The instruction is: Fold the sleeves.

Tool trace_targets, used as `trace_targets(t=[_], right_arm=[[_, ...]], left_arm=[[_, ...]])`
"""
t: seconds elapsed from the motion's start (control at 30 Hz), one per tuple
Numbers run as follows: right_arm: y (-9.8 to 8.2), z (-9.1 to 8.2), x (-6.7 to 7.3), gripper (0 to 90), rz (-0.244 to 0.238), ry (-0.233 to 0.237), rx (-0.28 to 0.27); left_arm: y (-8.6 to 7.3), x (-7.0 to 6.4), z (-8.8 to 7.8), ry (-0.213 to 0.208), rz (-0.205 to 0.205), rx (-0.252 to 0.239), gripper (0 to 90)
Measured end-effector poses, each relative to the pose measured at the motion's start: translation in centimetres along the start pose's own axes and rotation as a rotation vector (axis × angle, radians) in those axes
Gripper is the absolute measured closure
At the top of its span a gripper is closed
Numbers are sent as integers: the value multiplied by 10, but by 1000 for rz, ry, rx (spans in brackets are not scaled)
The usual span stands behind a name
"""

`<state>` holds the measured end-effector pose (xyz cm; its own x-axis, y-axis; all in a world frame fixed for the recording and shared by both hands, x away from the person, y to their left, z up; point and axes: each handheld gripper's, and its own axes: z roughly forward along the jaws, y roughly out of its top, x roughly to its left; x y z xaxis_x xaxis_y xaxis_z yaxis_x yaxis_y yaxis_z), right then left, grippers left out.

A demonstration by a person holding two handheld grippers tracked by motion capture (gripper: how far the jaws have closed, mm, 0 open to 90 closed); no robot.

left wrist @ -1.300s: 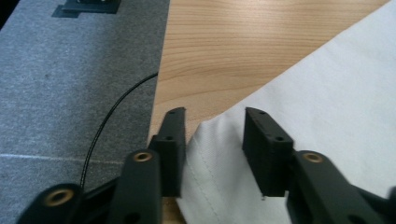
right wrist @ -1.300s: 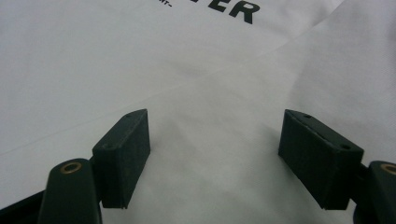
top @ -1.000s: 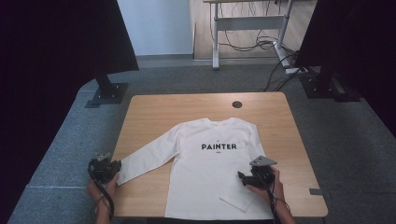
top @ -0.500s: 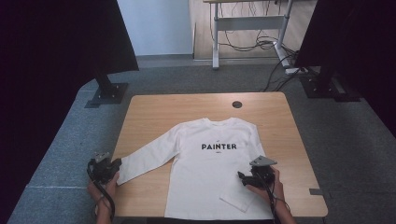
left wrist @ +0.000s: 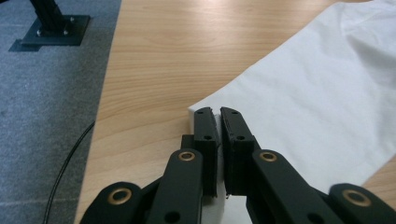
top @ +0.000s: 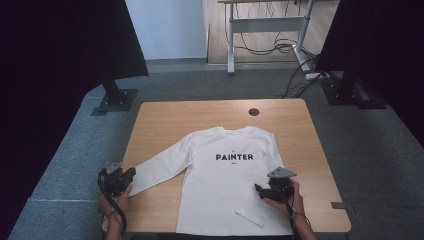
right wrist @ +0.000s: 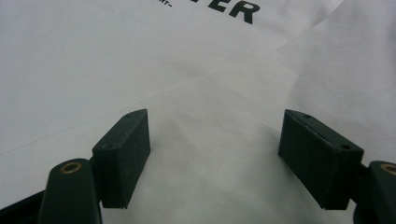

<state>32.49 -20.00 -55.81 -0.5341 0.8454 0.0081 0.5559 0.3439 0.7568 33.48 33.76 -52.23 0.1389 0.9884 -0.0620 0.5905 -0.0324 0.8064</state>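
A white long-sleeved shirt (top: 227,185) printed "PAINTER" lies flat on the wooden table (top: 200,120), front up. Its left sleeve (top: 160,167) stretches toward the table's front left corner. My left gripper (top: 131,172) is shut on the end of that sleeve (left wrist: 303,107); in the left gripper view the jaws (left wrist: 218,112) stand together with white cloth pinched between them. The other sleeve (top: 255,212) lies folded across the shirt's lower right. My right gripper (top: 258,190) hovers over it, open, with its fingers (right wrist: 123,154) spread wide above the cloth (right wrist: 210,70) and nothing between them.
A round cable hole (top: 254,111) sits near the table's far edge. Black stands (top: 115,97) rest on the grey carpet at the back left and back right (top: 350,92). A desk frame with cables (top: 270,30) stands farther back.
My left gripper has edged slightly up and toward the shirt with the sleeve end. The right gripper has kept still.
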Motion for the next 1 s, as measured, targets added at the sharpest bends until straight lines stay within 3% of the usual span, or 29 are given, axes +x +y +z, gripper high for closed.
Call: trace_targets(t=[0.23,0.8,1.0], right_arm=[[0,0,0,242,0,0,0],[0,0,0,242,0,0,0],[0,0,0,242,0,0,0]], left_arm=[[3,-11,-1,-16,30,-8,855],[6,-31,-1,-74,56,-9,852],[8,-40,-1,-121,54,-14,852]])
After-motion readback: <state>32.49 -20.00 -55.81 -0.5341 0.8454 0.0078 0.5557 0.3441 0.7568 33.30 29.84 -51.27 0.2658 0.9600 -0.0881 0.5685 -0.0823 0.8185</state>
